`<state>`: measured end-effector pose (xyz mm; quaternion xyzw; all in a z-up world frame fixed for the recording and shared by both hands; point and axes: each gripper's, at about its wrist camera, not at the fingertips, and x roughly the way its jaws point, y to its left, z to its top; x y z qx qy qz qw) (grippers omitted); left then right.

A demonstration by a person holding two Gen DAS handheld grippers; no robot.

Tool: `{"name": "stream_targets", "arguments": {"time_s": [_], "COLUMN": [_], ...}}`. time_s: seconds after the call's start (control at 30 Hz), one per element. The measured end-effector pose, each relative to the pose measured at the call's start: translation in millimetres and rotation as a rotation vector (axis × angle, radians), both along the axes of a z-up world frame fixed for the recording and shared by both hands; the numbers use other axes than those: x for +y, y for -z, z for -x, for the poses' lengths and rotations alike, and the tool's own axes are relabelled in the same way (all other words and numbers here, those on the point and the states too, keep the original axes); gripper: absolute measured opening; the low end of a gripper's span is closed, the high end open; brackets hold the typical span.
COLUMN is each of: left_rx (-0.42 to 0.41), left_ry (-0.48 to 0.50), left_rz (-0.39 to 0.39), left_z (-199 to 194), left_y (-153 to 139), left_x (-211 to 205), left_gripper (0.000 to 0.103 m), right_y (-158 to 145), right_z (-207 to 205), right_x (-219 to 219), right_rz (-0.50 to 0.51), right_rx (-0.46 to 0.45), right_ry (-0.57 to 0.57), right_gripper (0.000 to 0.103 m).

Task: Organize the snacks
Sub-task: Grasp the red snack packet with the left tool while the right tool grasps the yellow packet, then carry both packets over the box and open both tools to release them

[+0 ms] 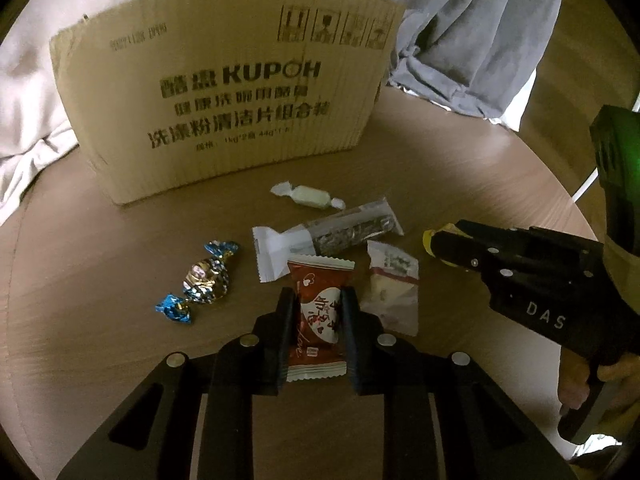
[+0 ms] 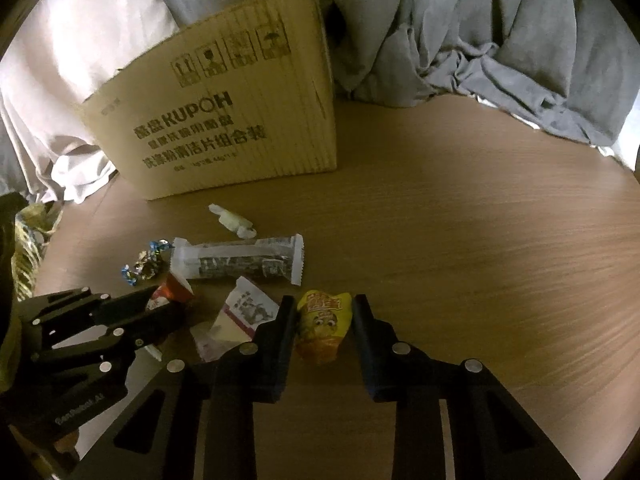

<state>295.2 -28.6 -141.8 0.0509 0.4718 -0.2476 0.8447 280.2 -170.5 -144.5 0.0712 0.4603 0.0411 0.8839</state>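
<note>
A red-and-white heart-print snack packet lies nearest in the left wrist view, just left of a pale translucent sachet, with a long clear-and-white snack bar lying crosswise behind both. A blue-and-gold foil twist candy rests to the left and a white twist-wrapped candy farther back, close to the KUPOH cardboard box standing upright at the far side. A yellow cartoon-print packet lies to the right of the sachet.
</note>
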Motion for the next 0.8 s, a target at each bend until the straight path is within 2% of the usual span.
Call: {"name": "stream_targets", "arguments": {"time_s": [0.37,0.8], "left_rx": [-0.057,-0.166], "left_ry": [-0.046,-0.102], "left_rz": [0.041,0.094], "left_z": [11.2,11.7], "left_y": [-28.2,-82.4], "left_x": [5.8,19.3], "left_gripper": [0.023,0.023], "right_y": [-20.4,-77.6], "right_z": [14.9,22.3], "right_x": [1.2,19.4], "right_rz": [-0.024,-0.013], "right_rx": [-0.048,-0.207], "right_ry": [-0.009,-0.066], "right_gripper": [0.029,0.029]}}
